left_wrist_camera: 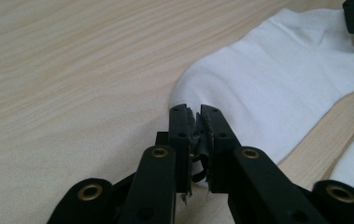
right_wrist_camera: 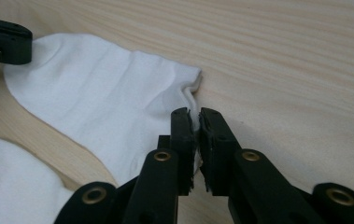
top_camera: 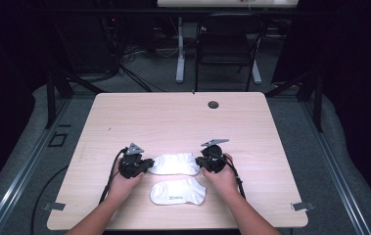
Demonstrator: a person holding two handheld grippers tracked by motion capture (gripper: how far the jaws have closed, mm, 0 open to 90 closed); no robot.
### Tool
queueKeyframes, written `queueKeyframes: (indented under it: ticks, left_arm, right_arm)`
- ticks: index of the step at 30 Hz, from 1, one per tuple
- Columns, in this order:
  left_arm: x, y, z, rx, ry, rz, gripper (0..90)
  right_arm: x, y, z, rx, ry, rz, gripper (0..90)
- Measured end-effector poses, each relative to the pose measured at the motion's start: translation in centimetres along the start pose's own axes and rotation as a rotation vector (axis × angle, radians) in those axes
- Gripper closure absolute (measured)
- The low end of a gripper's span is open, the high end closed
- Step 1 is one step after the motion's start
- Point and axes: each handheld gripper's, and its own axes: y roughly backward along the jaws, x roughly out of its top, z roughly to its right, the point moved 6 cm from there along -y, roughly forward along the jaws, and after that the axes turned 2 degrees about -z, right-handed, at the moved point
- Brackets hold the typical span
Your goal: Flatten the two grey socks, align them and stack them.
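Two white ankle socks lie on the light wooden table (top_camera: pixel 173 122). The farther sock (top_camera: pixel 174 164) is stretched flat between my grippers. My left gripper (top_camera: pixel 149 165) is shut on its left end, and its jaws (left_wrist_camera: pixel 196 112) pinch the rounded edge of this sock (left_wrist_camera: pixel 277 84). My right gripper (top_camera: pixel 200 163) is shut on the other end, with the jaws (right_wrist_camera: pixel 197 114) closed on the open cuff of the same sock (right_wrist_camera: pixel 104 98). The nearer sock (top_camera: pixel 178 192) lies loose just in front, by the table's near edge.
A round cable hole (top_camera: pixel 213 105) sits near the table's far edge. Beyond the table stand a dark chair (top_camera: pixel 227 44) and a white desk leg (top_camera: pixel 179 54). Cables trail from both grippers toward the near edge.
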Motion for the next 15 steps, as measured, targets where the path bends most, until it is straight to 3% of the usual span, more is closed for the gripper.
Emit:
queueKeyframes:
  ticks: [15]
  left_arm:
    - [-0.23,-0.13,0.5,0.001,-0.027,-0.012,86.1]
  right_arm:
    - [-0.64,-0.37,0.92,-0.015,-0.023,-0.014,86.7]
